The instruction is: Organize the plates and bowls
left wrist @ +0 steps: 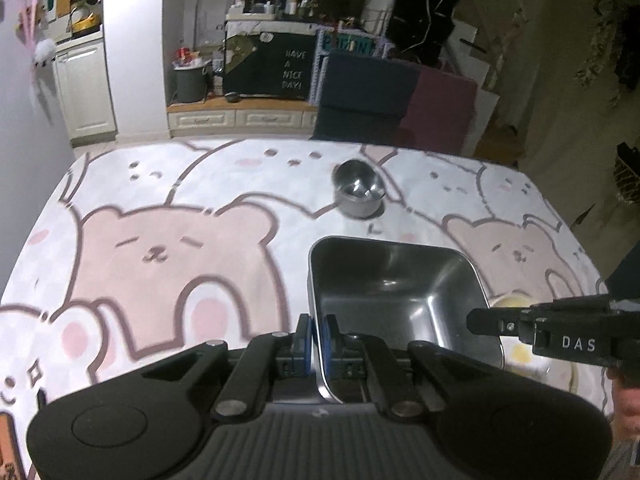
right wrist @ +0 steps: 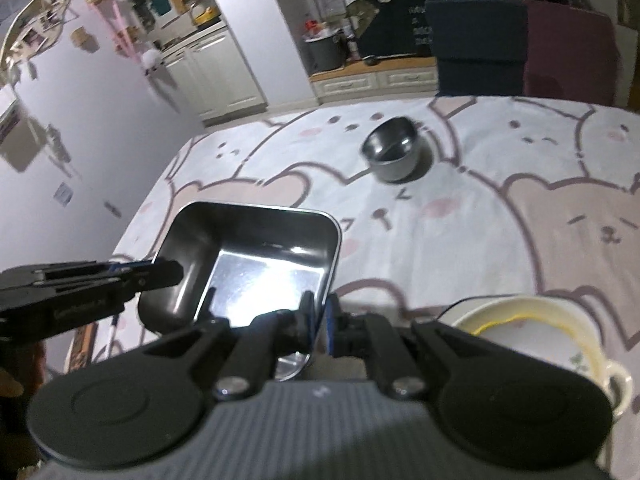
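Observation:
A square steel tray [left wrist: 396, 292] is held over the bear-print tablecloth [left wrist: 168, 256]. My left gripper [left wrist: 316, 336] is shut on the tray's left wall. My right gripper [right wrist: 320, 320] is shut on the tray's [right wrist: 256, 264] right wall. Each gripper shows in the other's view: the right gripper [left wrist: 552, 330] at the tray's right side, the left gripper [right wrist: 104, 284] at its left. A small round steel bowl [left wrist: 359, 193] stands farther back on the cloth; it also shows in the right wrist view [right wrist: 394, 154]. A white dish with a yellow rim [right wrist: 532, 340] sits at the near right.
A dark blue and maroon chair back [left wrist: 400, 96] stands beyond the table's far edge. A white wall [right wrist: 100, 128] runs along the left side. Cabinets and a cluttered shelf [left wrist: 260, 40] are far behind. The cloth [right wrist: 520, 216] is bare to the right.

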